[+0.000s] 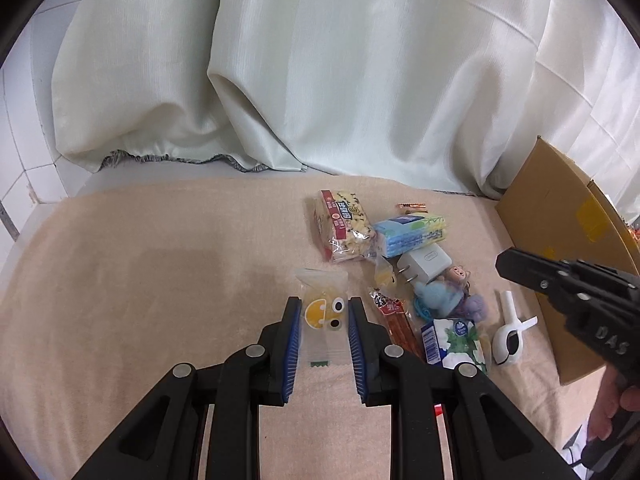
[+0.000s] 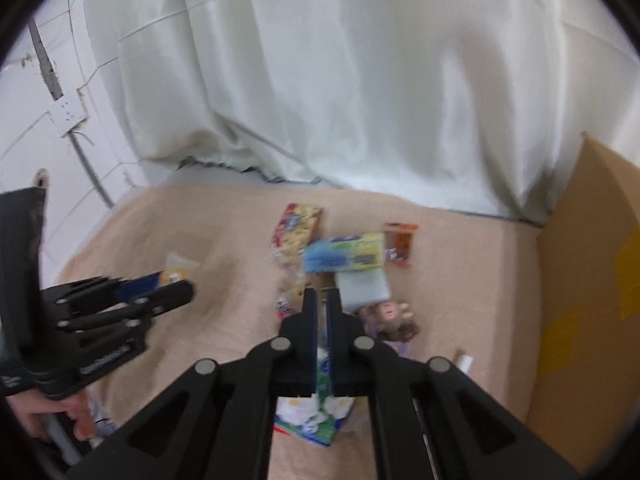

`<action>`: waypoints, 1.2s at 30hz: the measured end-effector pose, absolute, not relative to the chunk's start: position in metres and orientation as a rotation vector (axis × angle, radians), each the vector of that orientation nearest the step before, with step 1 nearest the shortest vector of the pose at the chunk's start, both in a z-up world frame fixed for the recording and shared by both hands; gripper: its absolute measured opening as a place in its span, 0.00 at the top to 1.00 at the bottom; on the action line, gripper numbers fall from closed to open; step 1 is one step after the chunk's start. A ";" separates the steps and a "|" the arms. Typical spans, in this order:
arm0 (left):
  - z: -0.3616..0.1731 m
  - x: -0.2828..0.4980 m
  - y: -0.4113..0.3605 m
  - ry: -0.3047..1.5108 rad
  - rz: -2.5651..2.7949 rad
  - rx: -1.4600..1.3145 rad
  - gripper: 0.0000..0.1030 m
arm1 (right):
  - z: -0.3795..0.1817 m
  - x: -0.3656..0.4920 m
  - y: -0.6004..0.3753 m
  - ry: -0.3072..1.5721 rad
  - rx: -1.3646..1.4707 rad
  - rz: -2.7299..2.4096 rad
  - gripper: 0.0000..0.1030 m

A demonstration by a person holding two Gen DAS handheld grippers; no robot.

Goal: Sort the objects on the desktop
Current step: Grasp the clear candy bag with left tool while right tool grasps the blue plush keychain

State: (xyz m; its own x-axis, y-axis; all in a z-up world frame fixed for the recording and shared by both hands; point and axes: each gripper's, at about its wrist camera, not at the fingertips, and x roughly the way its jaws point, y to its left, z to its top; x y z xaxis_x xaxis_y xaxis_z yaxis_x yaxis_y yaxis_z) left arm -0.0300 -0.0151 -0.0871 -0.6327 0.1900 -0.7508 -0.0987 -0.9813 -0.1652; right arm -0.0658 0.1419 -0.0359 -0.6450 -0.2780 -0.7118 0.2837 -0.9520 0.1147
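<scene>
Desktop objects: a loose cluster lies on the table (image 1: 120, 264), right of centre in the left wrist view, near a cardboard box (image 1: 560, 216).
Surface: table covered by a beige cloth, creased in places.
Room: pale green-white curtain (image 1: 320, 80) hangs behind the table with its hem resting on the far edge; white tiled wall at left, with a socket plate (image 2: 66, 114) and cable.
Cluster contents: red-and-yellow snack pack (image 1: 344, 228), blue-and-yellow tissue pack (image 1: 412, 232), white charger plug (image 1: 424, 264), plush toy (image 1: 444, 292), red sausage stick (image 1: 396, 320), white clip (image 1: 508, 336).
Left gripper (image 1: 324, 312): jaws narrow, blue pads pressed on both sides of a clear zip bag with a yellow smiley (image 1: 322, 312); the bag's bottom edge hangs between the fingers.
Right gripper (image 2: 322, 308): jaws nearly together, clamped on the top of a white-and-green tissue pack (image 2: 316, 416); the pack hangs below the fingers, above the cloth. View is blurred.
Person: a hand (image 2: 52, 412) grips the left gripper's handle.
</scene>
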 end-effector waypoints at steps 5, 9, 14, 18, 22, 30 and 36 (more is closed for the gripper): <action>-0.096 -0.026 -0.018 -0.168 2.695 -1.285 0.77 | -0.062 -0.072 0.135 0.057 1.223 -2.540 0.57; -0.108 -0.028 -0.022 -0.180 2.681 -1.317 0.77 | -0.078 -0.079 0.129 0.081 1.279 -2.511 0.57; -0.116 -0.033 -0.025 -0.188 2.673 -1.337 0.77 | -0.091 -0.094 0.124 0.098 1.325 -2.498 0.57; -0.120 -0.037 -0.026 -0.196 2.668 -1.343 0.77 | -0.103 -0.098 0.117 0.198 1.368 -2.492 0.57; -0.123 -0.042 -0.027 -0.201 2.666 -1.350 0.77 | -0.111 -0.095 0.111 0.272 1.363 -2.488 0.74; -0.121 -0.041 -0.025 -0.210 2.664 -1.335 0.77 | -0.074 -0.082 0.131 0.036 1.229 -2.515 0.74; -0.099 -0.034 -0.025 -0.216 2.684 -1.267 0.77 | -0.027 -0.062 0.140 -0.034 1.084 -2.564 0.74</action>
